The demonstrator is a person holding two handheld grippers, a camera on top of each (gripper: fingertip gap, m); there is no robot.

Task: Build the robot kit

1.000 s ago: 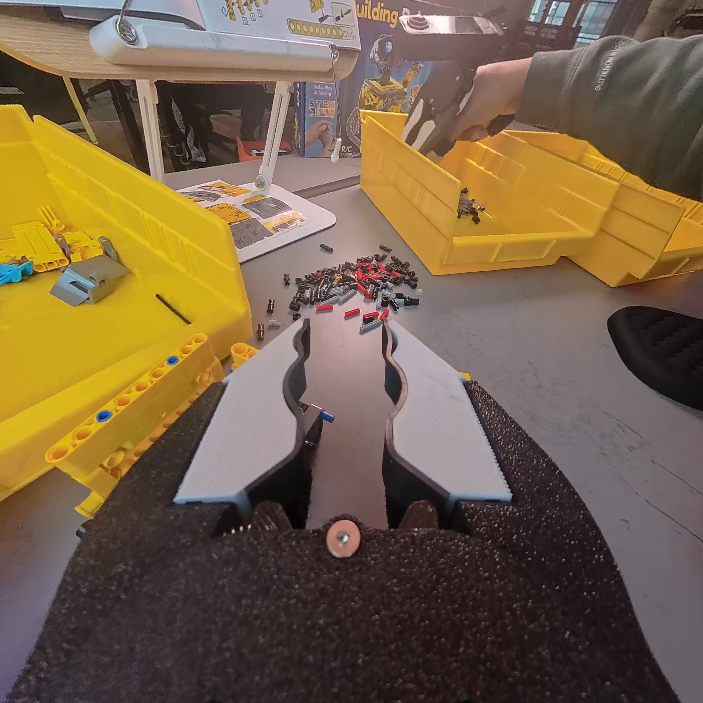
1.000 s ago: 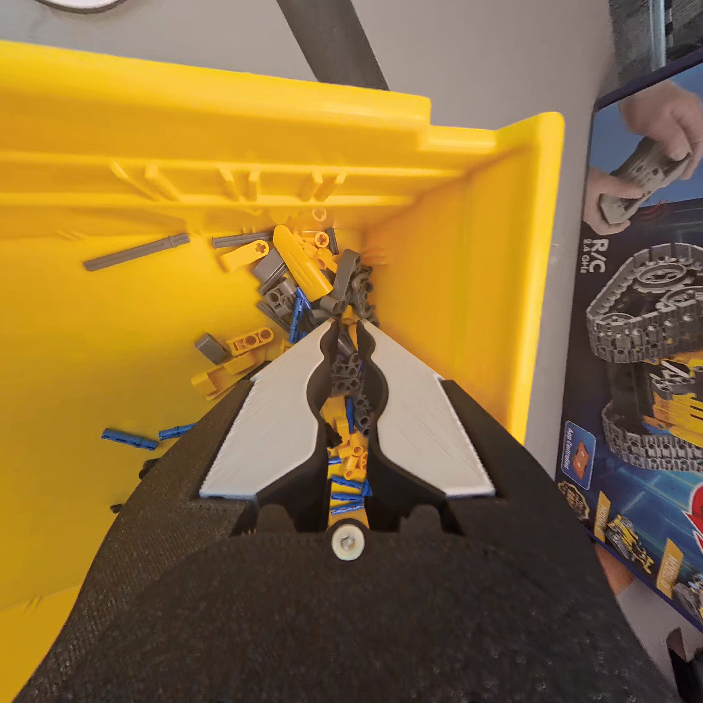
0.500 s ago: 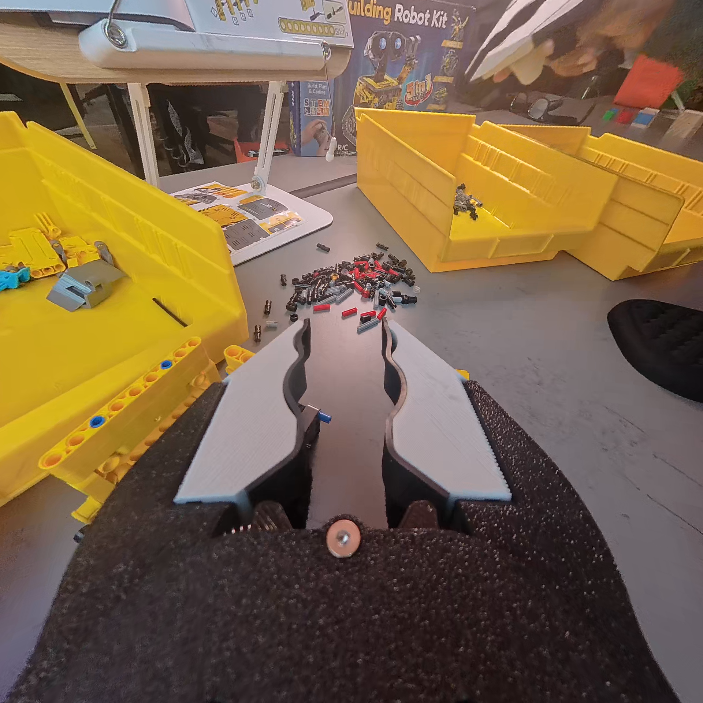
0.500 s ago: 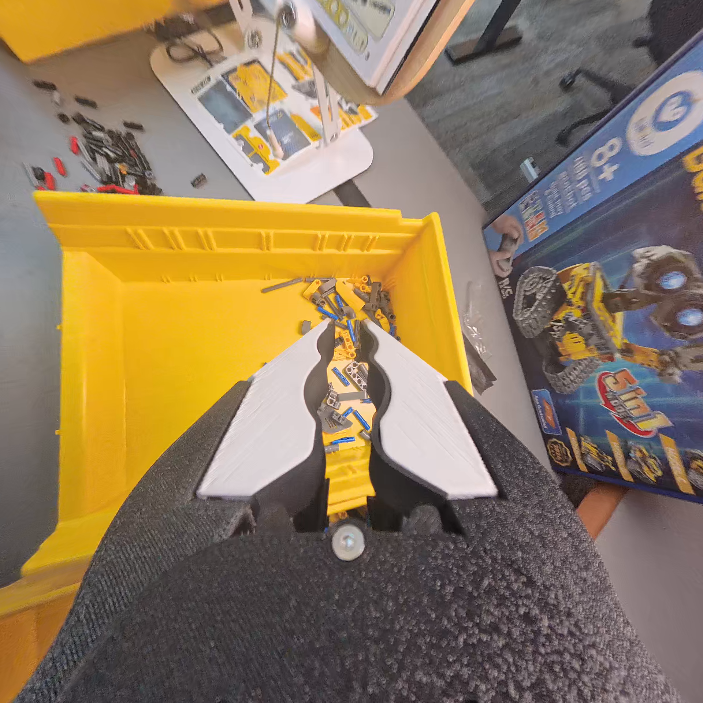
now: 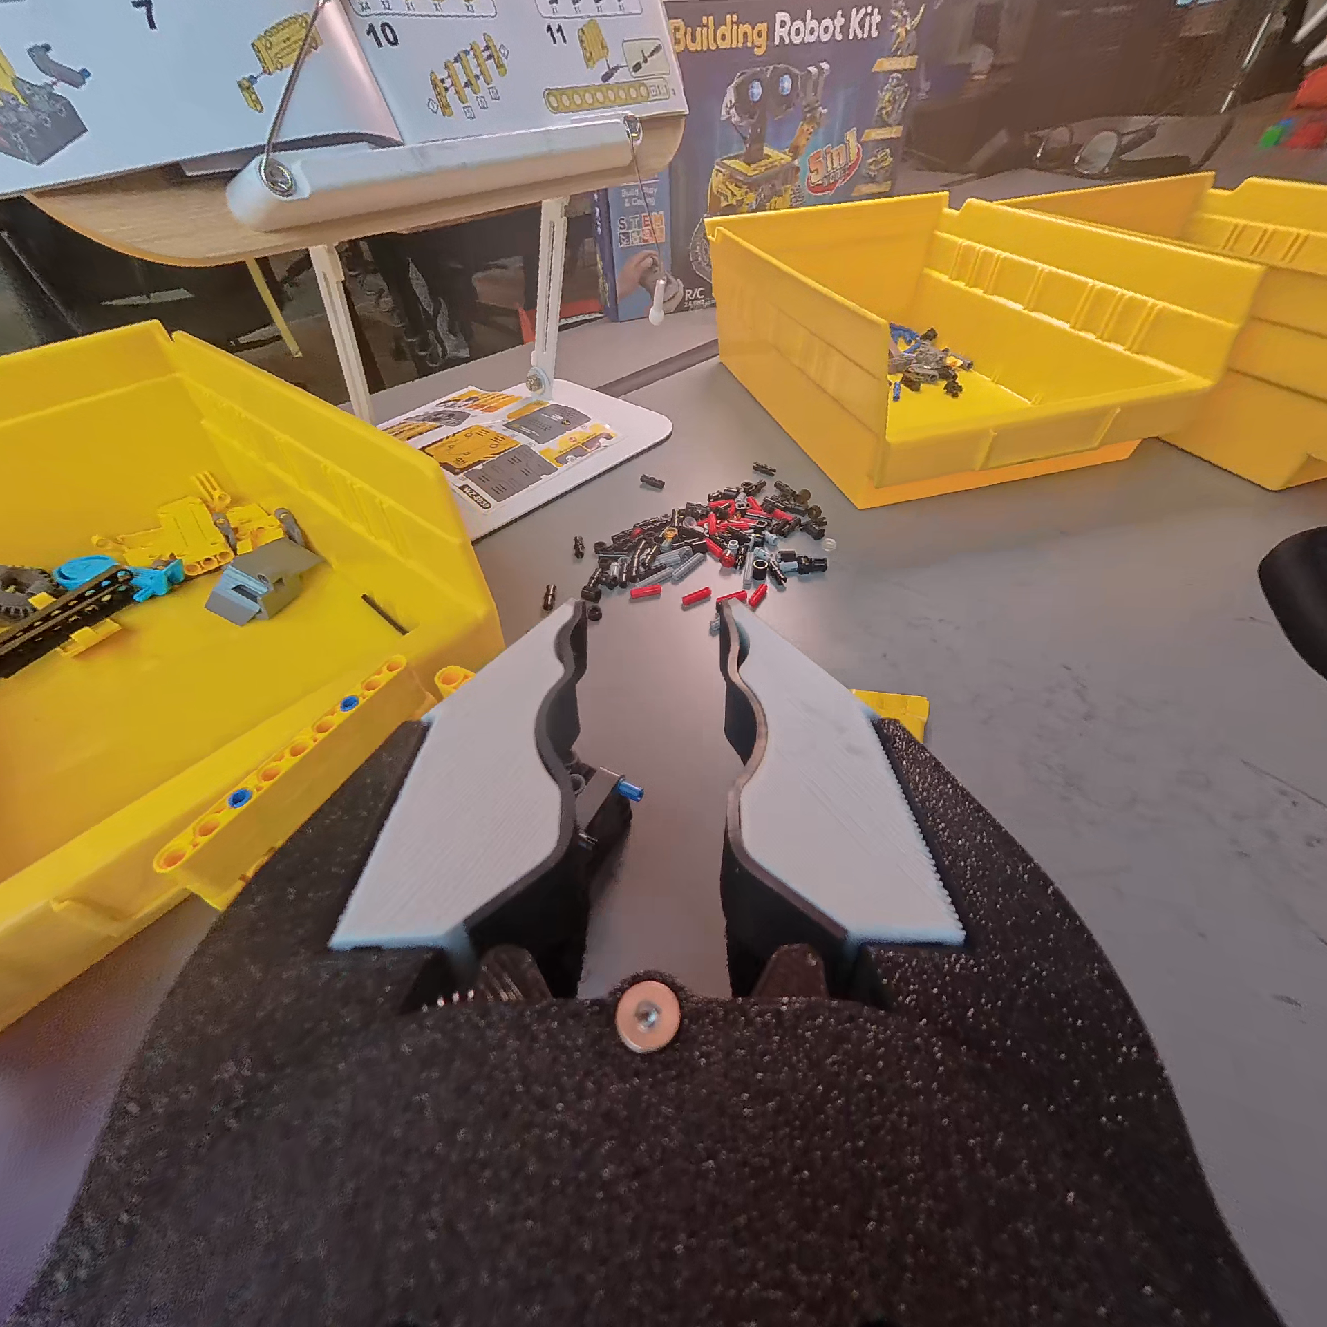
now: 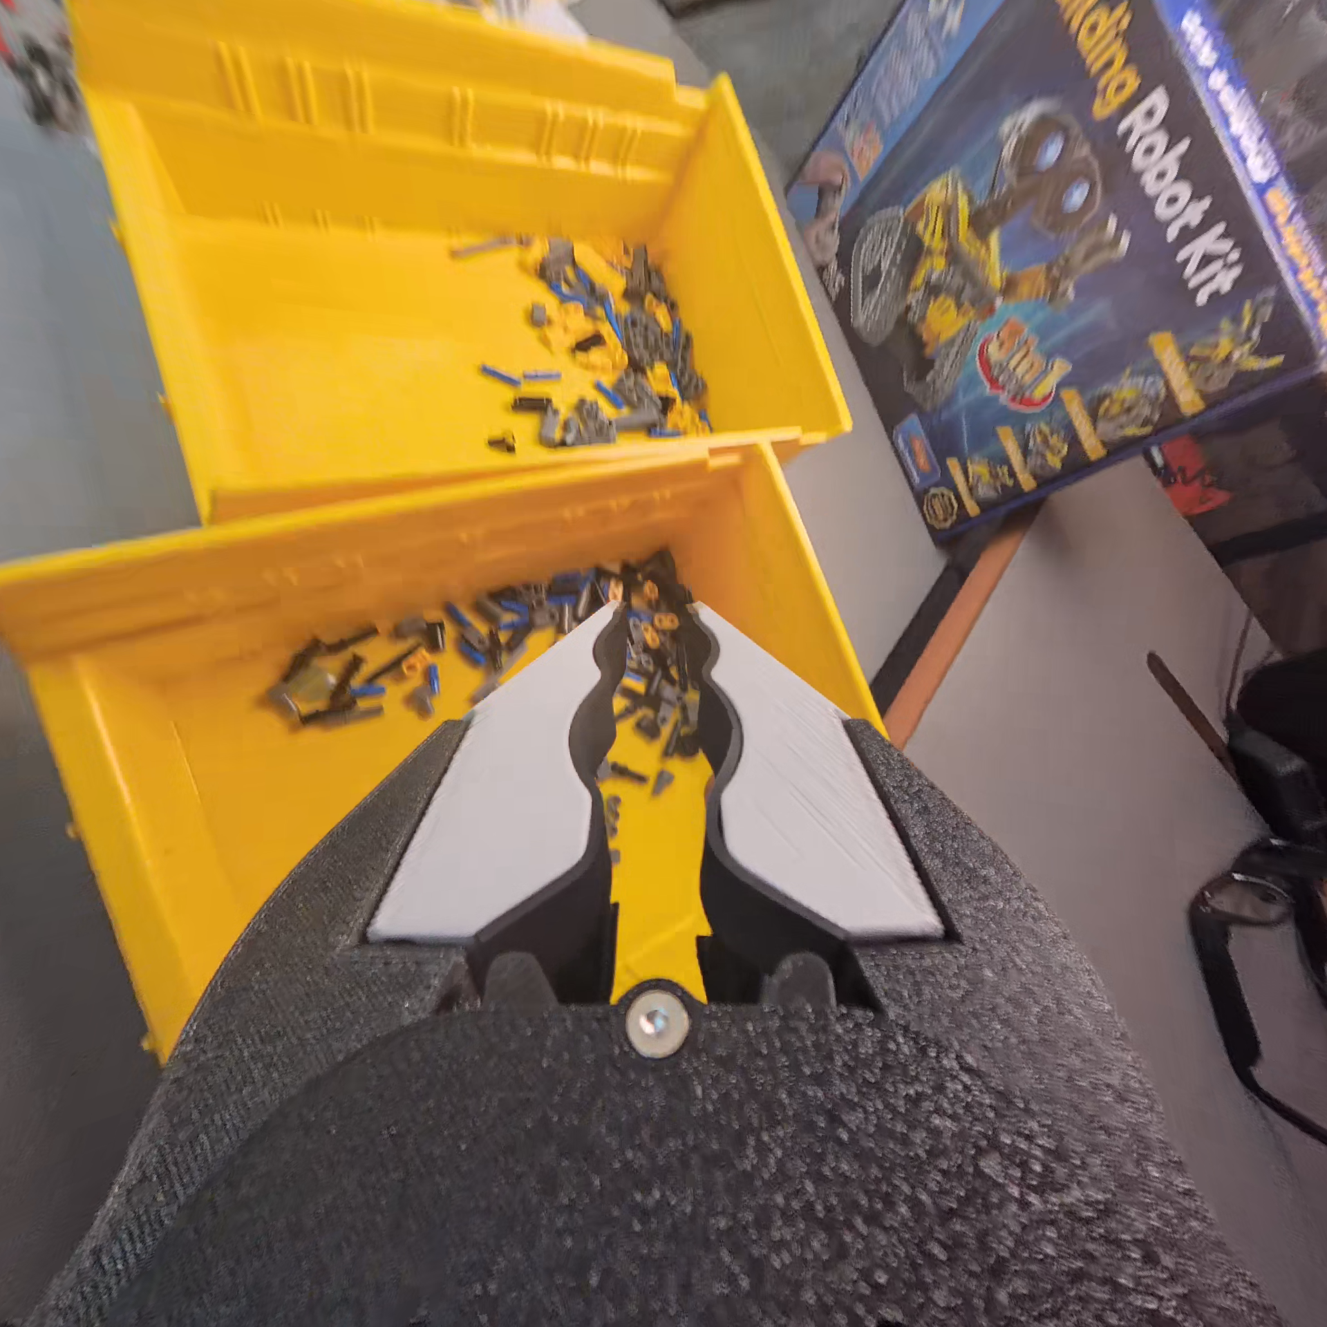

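our left gripper (image 5: 650, 610) hangs low over the grey table (image 5: 1041, 718) with its jaws spread wide and nothing between the tips. a small black piece with a blue pin (image 5: 607, 790) sits against the inner face of the left finger, near its base; we cannot tell whether it is stuck there or lying beneath. just ahead of the tips lies a scatter of small black, red and grey pins (image 5: 718, 538). to the left, touching our gripper's side, a long yellow beam (image 5: 287, 768) leans at the front of a yellow bin (image 5: 402, 503) that holds yellow, blue and grey parts. beyond the pins stand an instruction booklet on a white stand (image 5: 402, 108) and another yellow bin (image 5: 811, 373).

our right gripper (image 6: 653, 610) hovers above the near yellow bin (image 6: 143, 790), jaws partly apart and empty, the tips over a heap of small black, grey, blue and yellow pieces (image 6: 646, 682). a second yellow bin (image 6: 287, 345) with similar pieces sits just behind it, touching. a blue kit box (image 6: 1077, 251) lies to the right.
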